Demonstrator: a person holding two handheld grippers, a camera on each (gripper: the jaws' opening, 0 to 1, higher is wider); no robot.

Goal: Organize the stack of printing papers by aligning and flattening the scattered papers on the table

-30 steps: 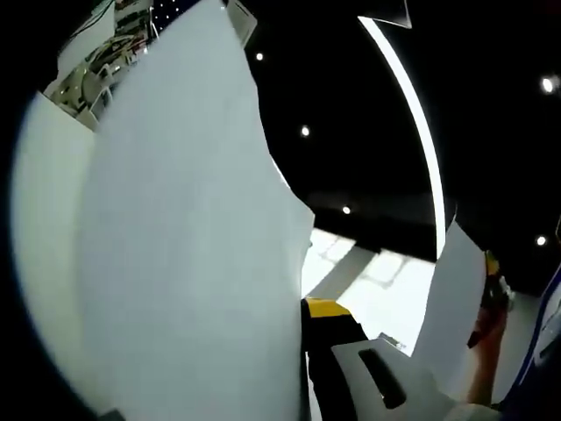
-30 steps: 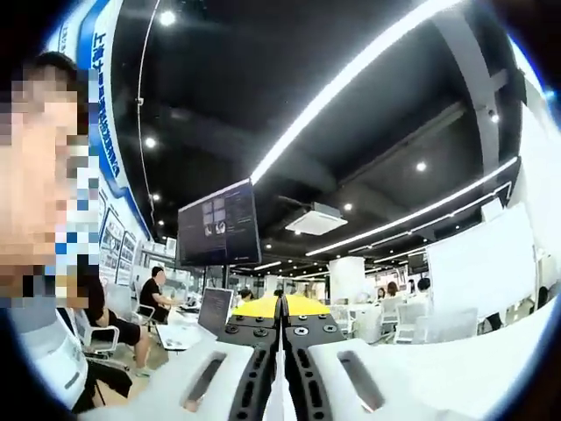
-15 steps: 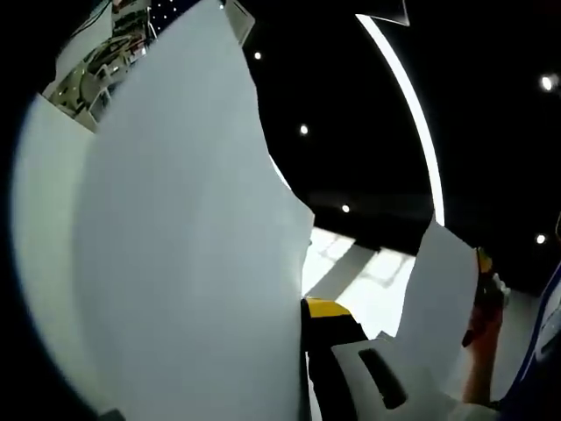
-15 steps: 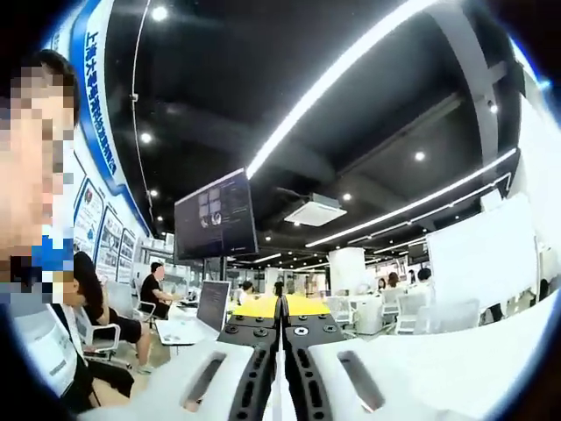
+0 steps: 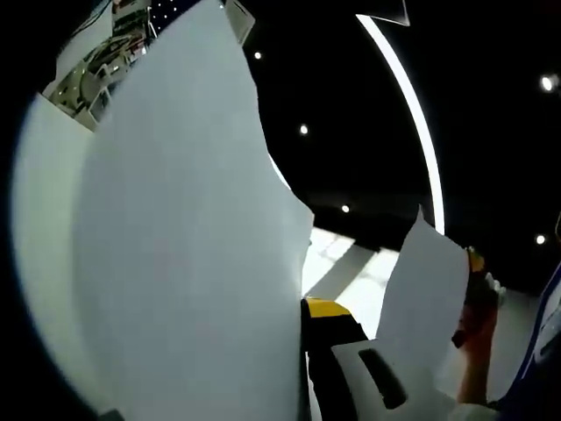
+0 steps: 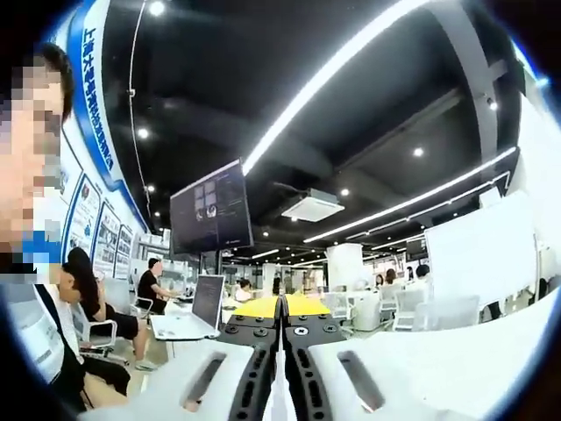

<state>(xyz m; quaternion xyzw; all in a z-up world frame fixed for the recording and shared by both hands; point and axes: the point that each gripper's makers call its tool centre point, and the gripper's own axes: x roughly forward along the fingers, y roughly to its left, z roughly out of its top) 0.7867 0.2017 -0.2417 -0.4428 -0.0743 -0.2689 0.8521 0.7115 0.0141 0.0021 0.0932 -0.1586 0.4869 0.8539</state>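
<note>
In the left gripper view a big white paper sheet stands upright and covers the left half. Its lower edge runs down between my left gripper's jaws, which are shut on it. The left jaw is hidden behind the sheet and the yellow-tipped right jaw shows. At the right a second white sheet is held up by my right gripper, with a hand below it. In the right gripper view my right gripper is shut on a thin paper edge seen end-on. More white sheet stands at the right.
Both views point up towards a dark ceiling with long light strips. Lower down are a hanging screen, an open laptop on a desk, seated people at the left and white chairs further back.
In the left gripper view the second sheet and the right gripper holding it have moved left, closer to the big sheet. The right gripper view has tilted slightly; both grips are unchanged.
</note>
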